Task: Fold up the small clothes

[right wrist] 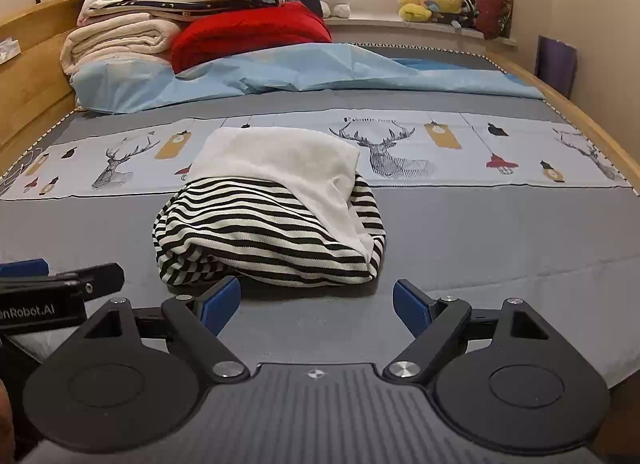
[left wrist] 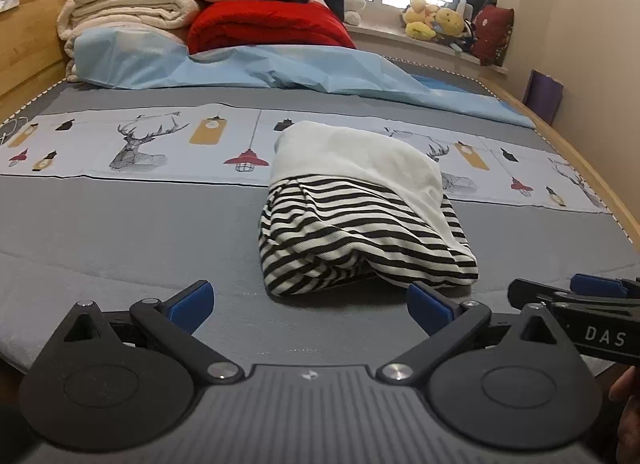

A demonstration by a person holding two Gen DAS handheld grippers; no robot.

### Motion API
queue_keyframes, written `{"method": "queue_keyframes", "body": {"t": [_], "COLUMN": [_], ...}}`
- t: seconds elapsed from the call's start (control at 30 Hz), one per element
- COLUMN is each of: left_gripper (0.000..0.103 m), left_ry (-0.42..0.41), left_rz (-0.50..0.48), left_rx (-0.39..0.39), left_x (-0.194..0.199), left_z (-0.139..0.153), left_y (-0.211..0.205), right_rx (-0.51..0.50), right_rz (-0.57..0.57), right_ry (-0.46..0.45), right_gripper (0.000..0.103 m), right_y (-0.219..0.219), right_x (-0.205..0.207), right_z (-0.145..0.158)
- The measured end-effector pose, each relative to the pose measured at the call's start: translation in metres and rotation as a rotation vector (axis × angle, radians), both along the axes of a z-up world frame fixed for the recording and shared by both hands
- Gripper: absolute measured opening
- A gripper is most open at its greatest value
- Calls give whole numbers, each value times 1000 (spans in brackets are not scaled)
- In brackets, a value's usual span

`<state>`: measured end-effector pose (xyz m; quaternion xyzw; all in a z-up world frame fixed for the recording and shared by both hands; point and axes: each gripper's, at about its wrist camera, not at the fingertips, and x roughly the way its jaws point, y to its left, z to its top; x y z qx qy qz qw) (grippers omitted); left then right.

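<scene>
I'm holding both grippers low over the near edge of the grey mattress cover [left wrist: 120, 232], side by side. In the left wrist view the right gripper [left wrist: 576, 296] is poking in at the right edge; in the right wrist view the left one [right wrist: 60, 280] is showing at the left edge. Nothing is standing between either pair of fingers and the clothes.

The left gripper [left wrist: 310, 300] is sitting with its jaws spread as wide as they go, nothing between the blue pads [left wrist: 192, 302]. The right gripper [right wrist: 316, 302] is gaping wide too, empty, its left pad just beside the bundle's near hem; I can't say whether it's touching.

The striped garment [left wrist: 352, 240] is lying just beyond the fingertips, folded into a lumpy bundle, a white piece [left wrist: 360, 160] draped over its far half. From the left gripper it's sitting ahead and slightly right; from the right gripper [right wrist: 264, 232], ahead and slightly left.

Further off, I'm seeing the deer-print band [right wrist: 384, 152] running across the bed, then a crumpled light blue sheet [left wrist: 260, 68], a red blanket [left wrist: 264, 26], stacked cream bedding [right wrist: 120, 40], and plush toys [right wrist: 432, 0] on the windowsill.
</scene>
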<state>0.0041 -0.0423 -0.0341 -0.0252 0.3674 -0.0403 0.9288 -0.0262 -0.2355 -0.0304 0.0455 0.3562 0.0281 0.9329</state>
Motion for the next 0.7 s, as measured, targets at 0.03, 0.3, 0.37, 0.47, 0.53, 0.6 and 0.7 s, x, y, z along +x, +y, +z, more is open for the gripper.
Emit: {"method": "queue_keyframes", "body": {"t": [0.03, 0.3, 0.37, 0.47, 0.53, 0.6, 0.7], "left_gripper": [103, 103, 103, 103, 103, 103, 103], "left_ry": [-2, -9, -11, -10, -9, -10, -10], "left_rz": [-2, -14, -15, -18, -23, -24, -22], "left_rx": [1, -5, -8, -8, -7, -5, -9], "left_x": [0, -1, -2, -2, -2, -3, -3], "left_z": [0, -1, 0, -1, -1, 0, -1], "left_y": [-1, -1, 0, 0, 0, 0, -1], "right_rx": [2, -20, -17, -19, -24, -29, -34], "right_rz": [2, 30, 34, 39, 42, 49, 51], "right_ry": [1, -10, -15, -19, -23, -25, -27], "right_gripper": [85, 85, 85, 85, 85, 85, 85], "right_y": [1, 8, 7, 9, 10, 11, 12], "right_x": [0, -1, -1, -2, -2, -2, -2], "right_z": [0, -1, 0, 1, 1, 1, 1]}}
